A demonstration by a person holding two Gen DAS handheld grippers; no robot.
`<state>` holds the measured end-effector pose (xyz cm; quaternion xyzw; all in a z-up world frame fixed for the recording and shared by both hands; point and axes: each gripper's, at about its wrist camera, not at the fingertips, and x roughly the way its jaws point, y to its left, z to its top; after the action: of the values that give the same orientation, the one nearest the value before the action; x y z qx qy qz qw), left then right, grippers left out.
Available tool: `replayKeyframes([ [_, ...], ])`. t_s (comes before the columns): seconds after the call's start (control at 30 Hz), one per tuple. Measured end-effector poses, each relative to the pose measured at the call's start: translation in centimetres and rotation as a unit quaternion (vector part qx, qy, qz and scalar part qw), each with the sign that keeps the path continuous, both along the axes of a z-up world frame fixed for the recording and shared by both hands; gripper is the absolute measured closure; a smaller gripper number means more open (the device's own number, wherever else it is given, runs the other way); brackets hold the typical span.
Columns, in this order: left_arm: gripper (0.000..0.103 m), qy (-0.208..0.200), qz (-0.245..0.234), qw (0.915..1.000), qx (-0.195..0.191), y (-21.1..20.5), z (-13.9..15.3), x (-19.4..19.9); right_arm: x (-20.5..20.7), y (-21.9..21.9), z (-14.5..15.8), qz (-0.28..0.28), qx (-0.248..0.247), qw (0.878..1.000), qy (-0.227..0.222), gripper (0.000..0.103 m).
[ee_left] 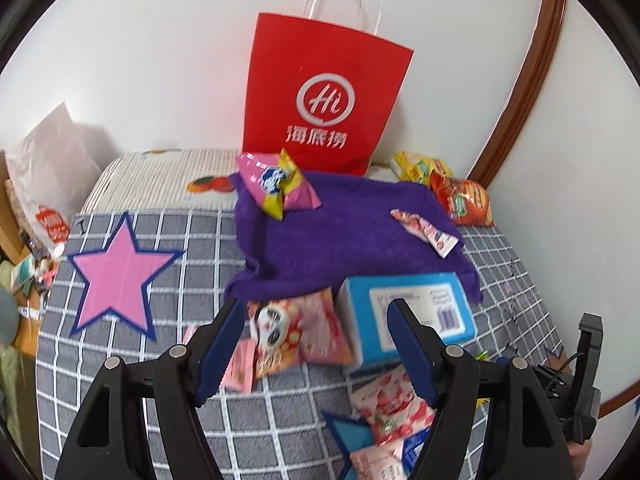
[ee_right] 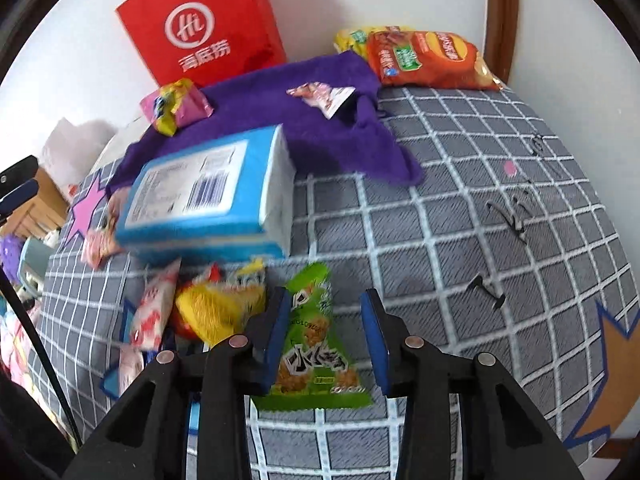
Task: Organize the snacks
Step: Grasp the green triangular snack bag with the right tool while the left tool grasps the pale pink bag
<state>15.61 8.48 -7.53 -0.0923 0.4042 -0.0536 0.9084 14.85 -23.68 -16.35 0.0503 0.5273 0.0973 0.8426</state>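
Lying flat, a green snack packet (ee_right: pixel 316 344) sits between the right hand-held gripper's (ee_right: pixel 326 320) spread jaws.

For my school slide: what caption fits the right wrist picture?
The right gripper straddles a green snack packet on the checked cloth, near a blue box.

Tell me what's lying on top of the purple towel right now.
On the purple towel lie two snack packets: a pink-and-yellow one at its far left corner and a small red-and-white one toward the right. The blue box overlaps its near edge, hiding what's beneath.
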Motion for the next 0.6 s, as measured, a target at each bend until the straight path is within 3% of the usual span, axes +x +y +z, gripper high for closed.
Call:
replayKeyframes([
  [0.13, 0.031, 0.011, 0.008, 0.9999, -0.002, 0.4, -1.3, -1.0, -1.4, 0.8, -0.6, 0.019, 0.005, 1.0, -0.004, 0.064],
  [0.27, 0.031, 0.019, 0.014, 0.9997, -0.001, 0.9, -2.3, -1.8, -2.1, 1.8, -1.2, 0.026, -0.021, 0.999, -0.014, 0.06],
  [0.6, 0.031, 0.051, 0.04, 0.9979, 0.005, 2.9, -5.7, -2.4, -3.0, 1.1, -2.1, 0.029, -0.008, 0.999, -0.044, 0.055],
])
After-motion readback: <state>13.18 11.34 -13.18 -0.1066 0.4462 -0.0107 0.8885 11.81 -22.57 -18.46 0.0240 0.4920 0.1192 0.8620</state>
